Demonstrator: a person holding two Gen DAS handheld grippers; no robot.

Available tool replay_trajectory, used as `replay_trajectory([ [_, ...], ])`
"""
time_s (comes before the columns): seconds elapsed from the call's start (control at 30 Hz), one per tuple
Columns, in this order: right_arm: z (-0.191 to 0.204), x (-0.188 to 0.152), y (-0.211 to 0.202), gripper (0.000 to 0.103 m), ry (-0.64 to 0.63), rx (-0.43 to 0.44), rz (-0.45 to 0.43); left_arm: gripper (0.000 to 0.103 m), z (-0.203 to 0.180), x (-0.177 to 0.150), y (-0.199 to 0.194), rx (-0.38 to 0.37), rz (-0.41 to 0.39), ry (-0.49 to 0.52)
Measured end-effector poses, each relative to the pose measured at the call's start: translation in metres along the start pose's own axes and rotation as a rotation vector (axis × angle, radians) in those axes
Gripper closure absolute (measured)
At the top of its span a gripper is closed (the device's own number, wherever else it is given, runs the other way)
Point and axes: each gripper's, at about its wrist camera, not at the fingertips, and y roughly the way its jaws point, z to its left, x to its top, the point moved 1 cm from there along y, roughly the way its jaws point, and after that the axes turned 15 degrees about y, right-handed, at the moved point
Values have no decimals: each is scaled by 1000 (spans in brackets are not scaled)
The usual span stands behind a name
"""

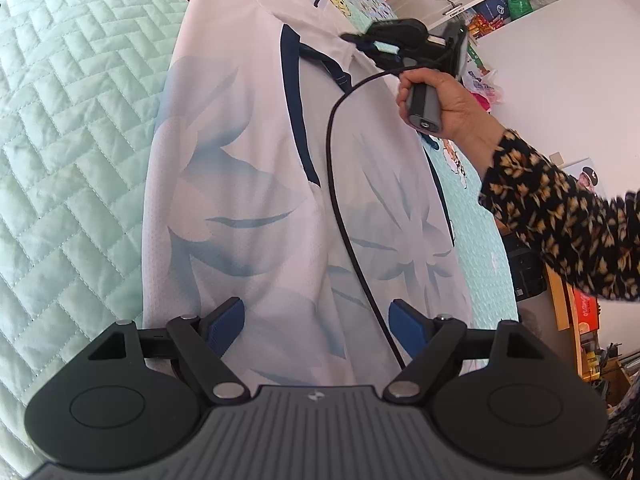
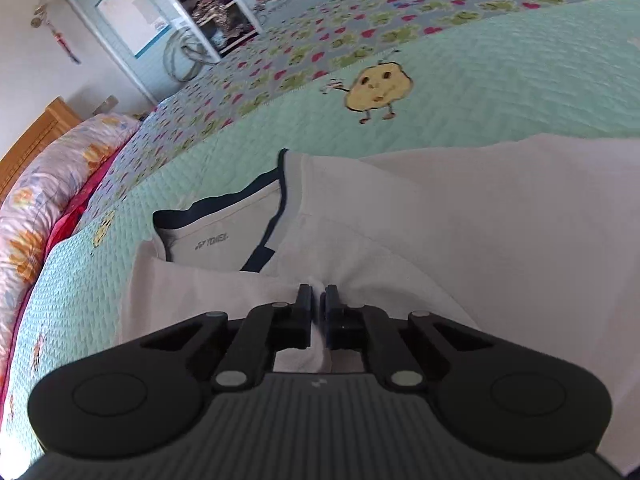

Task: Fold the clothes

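Shirt (image 1: 248,184) lay flat on bed (image 1: 72,120), collar end far from left gripper (image 1: 316,326), hem end under it. Cable (image 1: 340,216) ran across shirt. Right gripper (image 2: 316,300) sat at shirt's shoulder, fabric fold between its fingers. Pillow (image 2: 48,184) lay at bed's left edge in right wrist view.

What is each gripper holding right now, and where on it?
The right gripper pinches a fold of the shirt near its collar. The left gripper is open, holding nothing.
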Motion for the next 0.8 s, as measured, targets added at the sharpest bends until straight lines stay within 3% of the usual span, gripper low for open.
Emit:
replay_trajectory([
  [0.1,-8,-4,-6,99,82,-25,14,21,1,1,2,-2,-3,-2],
  [0.3,-3,-6,-2,98,77,-43,13,21,2,1,3,-4,-8,-5],
  [0.33,-3,-6,-3,94,77,-38,6,21,2,1,2,-3,-7,-4],
  [0.43,1,-8,-21,61,59,-32,-85,21,0,0,2,0,-6,-2],
  [0.5,8,-15,-40,60,23,22,-125,21,0,0,2,1,-4,-2],
  [0.6,11,-30,-53,59,57,168,-46,21,0,1,3,1,-3,-13],
  [0.67,3,-39,-33,51,66,174,82,21,2,2,3,-1,-2,-33],
  [0.7,-1,-44,-22,53,71,172,150,21,3,4,3,-2,0,-56],
  [0.73,-8,-47,-17,71,85,170,148,21,5,5,3,-3,1,-79],
  [0.8,-10,-45,-24,71,125,197,123,21,5,8,2,-2,6,-111],
])
